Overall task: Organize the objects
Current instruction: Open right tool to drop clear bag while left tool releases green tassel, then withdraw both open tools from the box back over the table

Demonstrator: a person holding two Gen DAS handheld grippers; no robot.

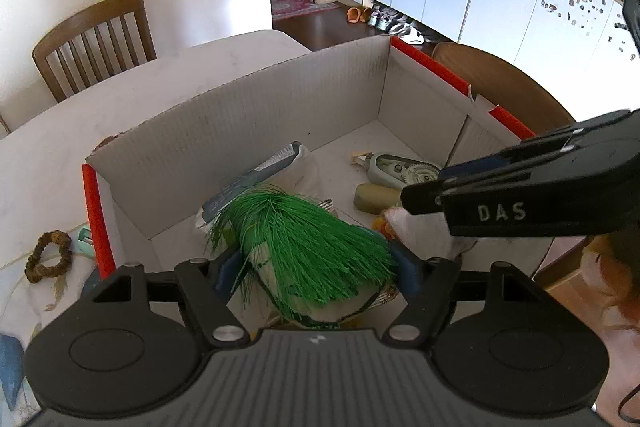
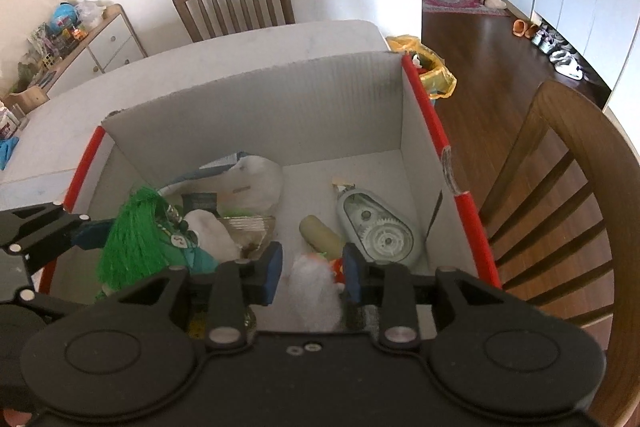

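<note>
Green tassel (image 1: 304,247) between left claw (image 1: 316,267), over box (image 1: 248,115)

left wrist: looking steeply down past its own claw into the cardboard box (image 1: 248,115), close | right wrist: looking down likewise, close | shared: both are seeing the box interior, green tassel (image 1: 304,247) and tape dispenser (image 2: 376,227)

Both grippers are matte black plastic: the left gripper (image 1: 316,267) and right gripper (image 2: 312,271) show round hinge housings, silver screw heads and blue finger pads (image 2: 273,269). White "DAS" lettering marks one side.
</note>
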